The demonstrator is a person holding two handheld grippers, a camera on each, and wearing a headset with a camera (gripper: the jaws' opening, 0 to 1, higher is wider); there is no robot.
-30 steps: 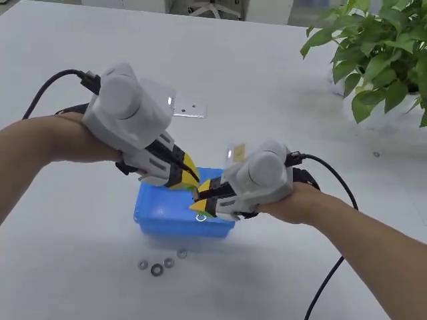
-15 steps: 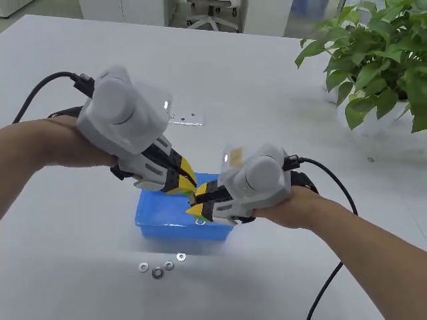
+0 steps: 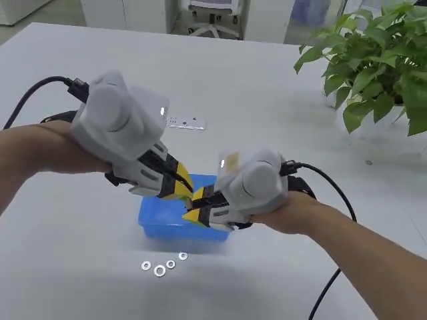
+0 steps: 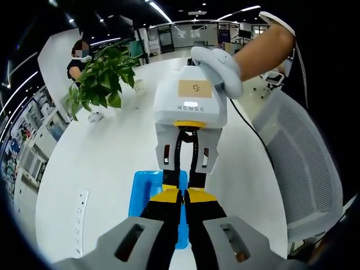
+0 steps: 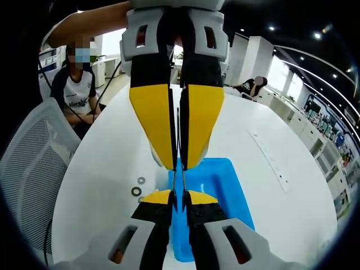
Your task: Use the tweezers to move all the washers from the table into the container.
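Above the blue container (image 3: 157,224) at frame centre, my left gripper (image 3: 183,190) and right gripper (image 3: 193,213) meet tip to tip, both clamped on slim tweezers (image 5: 178,160), 4 washers (image 3: 163,265) lying just below.

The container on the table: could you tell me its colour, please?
The container is blue, clearest in the head view.

The container (image 3: 157,220) is blue. The washers (image 3: 160,269) beside it are silver. The table (image 3: 267,100) is white. The left tongs (image 3: 189,193) and right tongs (image 3: 191,213) have yellow and black tips.

Bright overhead light, soft shadows, fisheye-warped edges
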